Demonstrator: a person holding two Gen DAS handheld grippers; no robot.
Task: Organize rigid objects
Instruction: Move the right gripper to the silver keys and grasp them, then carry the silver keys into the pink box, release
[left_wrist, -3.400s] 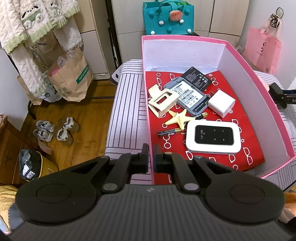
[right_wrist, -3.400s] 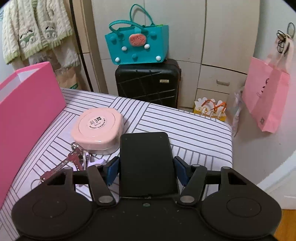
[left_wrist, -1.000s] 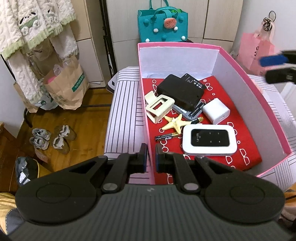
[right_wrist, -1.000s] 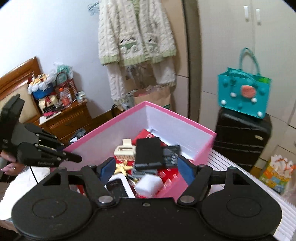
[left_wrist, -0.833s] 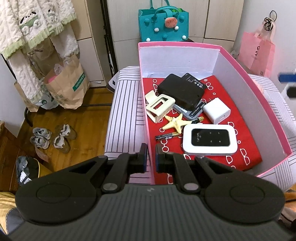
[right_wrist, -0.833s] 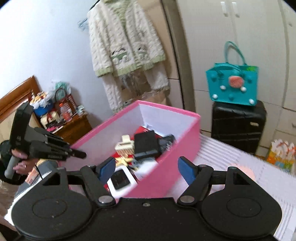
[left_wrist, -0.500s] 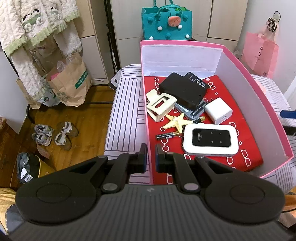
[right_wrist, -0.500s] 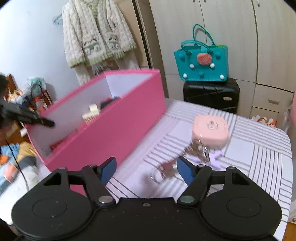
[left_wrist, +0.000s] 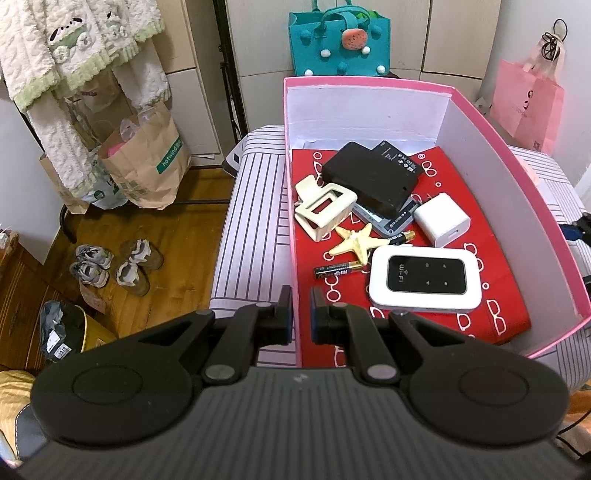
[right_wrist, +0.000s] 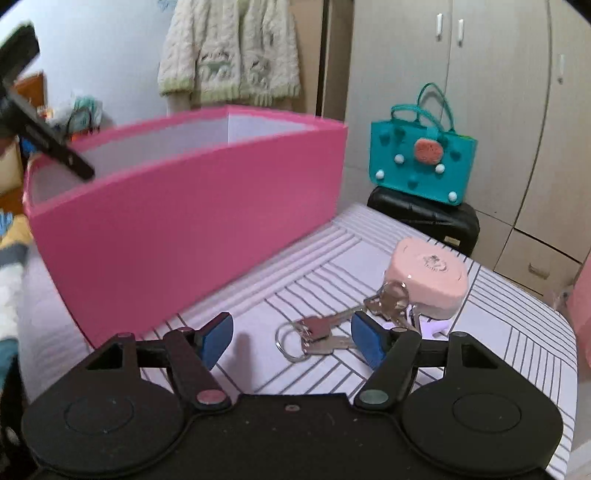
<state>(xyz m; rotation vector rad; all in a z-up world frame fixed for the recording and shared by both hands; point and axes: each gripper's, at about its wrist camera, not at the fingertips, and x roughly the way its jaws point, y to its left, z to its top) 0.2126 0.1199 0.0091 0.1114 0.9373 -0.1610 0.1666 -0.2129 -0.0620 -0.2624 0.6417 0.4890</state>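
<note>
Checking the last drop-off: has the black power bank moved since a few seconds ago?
Yes. The power bank now lies inside the pink box; earlier the right tongs held it outside, over the striped cover.

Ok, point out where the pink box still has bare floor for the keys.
Free: the red liner along the right wall of the pink box, beyond the white charger, and the near strip below the wifi router. Crowded: the left-centre, where hair clip, starfish, batteries and black device cluster.

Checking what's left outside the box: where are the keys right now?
In the right wrist view, the keys lie on the striped cover, right of the pink box and against the pink case, just ahead of the open right gripper.
</note>
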